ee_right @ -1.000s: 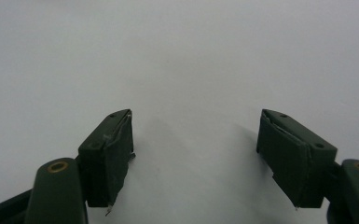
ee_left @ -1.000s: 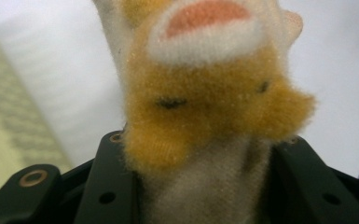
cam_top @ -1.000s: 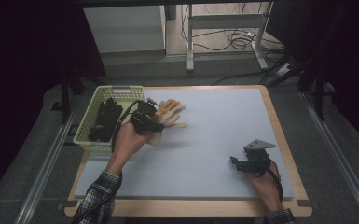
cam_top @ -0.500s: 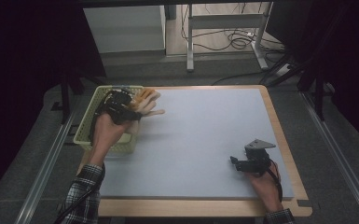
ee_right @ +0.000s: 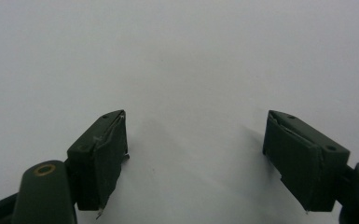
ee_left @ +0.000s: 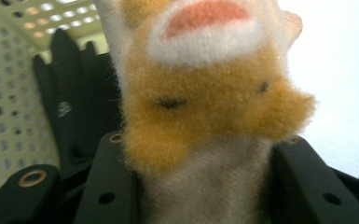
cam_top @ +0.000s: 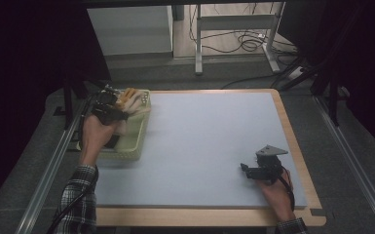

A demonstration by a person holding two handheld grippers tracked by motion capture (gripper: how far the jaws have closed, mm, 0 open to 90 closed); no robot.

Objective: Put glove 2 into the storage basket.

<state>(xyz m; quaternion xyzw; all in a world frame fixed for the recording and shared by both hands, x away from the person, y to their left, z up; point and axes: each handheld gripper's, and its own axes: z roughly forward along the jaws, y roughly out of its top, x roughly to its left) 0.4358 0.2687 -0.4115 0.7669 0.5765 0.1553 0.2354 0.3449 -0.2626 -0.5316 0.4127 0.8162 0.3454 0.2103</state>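
Observation:
A fuzzy orange and white glove [cam_top: 132, 99] hangs over the pale green basket [cam_top: 126, 152] at the table's left edge. My left gripper [cam_top: 119, 105] is shut on it. In the left gripper view the glove [ee_left: 205, 107] bulges up between the two black jaws of the left gripper [ee_left: 205, 186]. A black glove [ee_left: 79, 102] lies inside the basket [ee_left: 9, 93] below it. At the right front of the mat my right gripper [cam_top: 246, 170] rests low. Its jaws have just been opening and the right gripper [ee_right: 196, 154] stands open with only bare mat between the pads.
The pale blue mat [cam_top: 214, 131] covers the table inside a wooden border [cam_top: 292, 141]. Metal rails run along both sides. Behind the table are a white cabinet [cam_top: 129, 29], desk legs and cables on the floor.
My left hand has carried the fuzzy glove leftward from the mat to above the basket. The right hand has stayed where it was.

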